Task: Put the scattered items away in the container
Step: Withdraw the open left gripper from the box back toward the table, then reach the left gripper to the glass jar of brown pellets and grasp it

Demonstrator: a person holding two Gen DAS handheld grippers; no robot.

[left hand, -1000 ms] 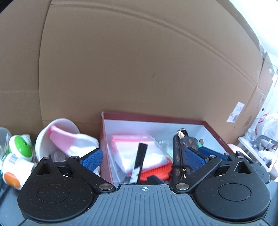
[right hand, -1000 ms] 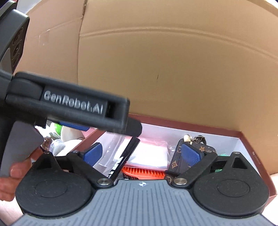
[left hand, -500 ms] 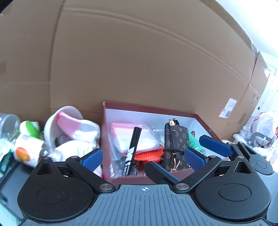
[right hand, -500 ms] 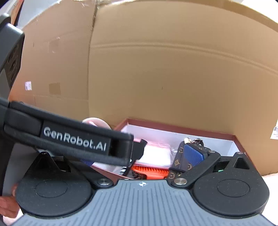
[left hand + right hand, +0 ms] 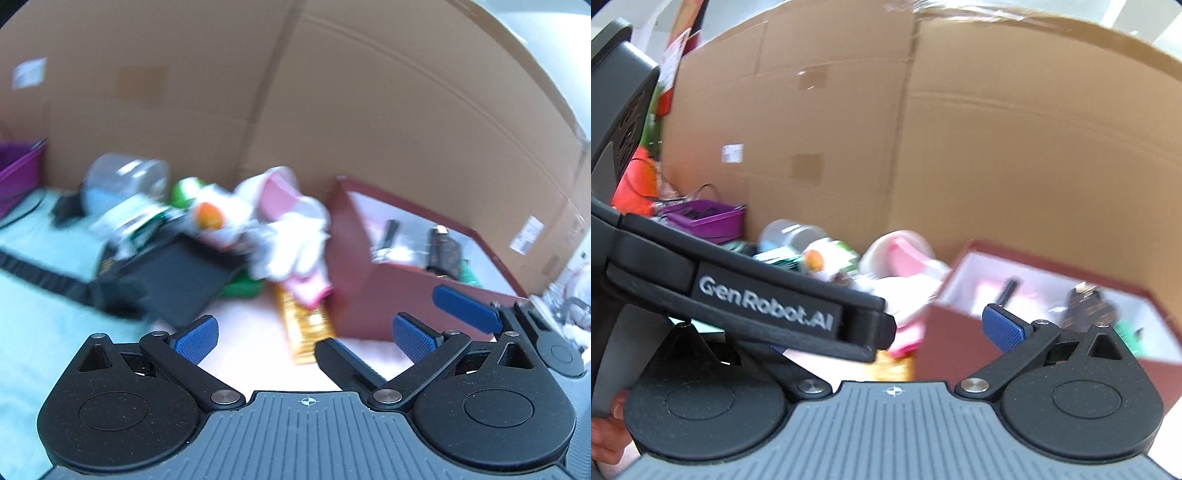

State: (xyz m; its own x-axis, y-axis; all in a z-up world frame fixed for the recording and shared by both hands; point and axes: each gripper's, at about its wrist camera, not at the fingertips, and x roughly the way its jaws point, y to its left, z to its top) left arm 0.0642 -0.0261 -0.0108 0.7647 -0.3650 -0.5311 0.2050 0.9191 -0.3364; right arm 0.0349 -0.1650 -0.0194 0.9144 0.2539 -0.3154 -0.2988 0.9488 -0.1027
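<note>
I noted a tall brown cardboard wall [image 5: 369, 122] backing the whole scene, a white label [image 5: 526, 234] stuck low on its right, and a purple bin [image 5: 705, 218] standing at far left.

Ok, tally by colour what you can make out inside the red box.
Black stick: 1
Brown patterned pouch: 1
Green item: 1
Pink bag, blurred: 1
Total: 4 in the red box

Matt cardboard wall [image 5: 369, 122], glossy gold packet [image 5: 306, 325]
</note>
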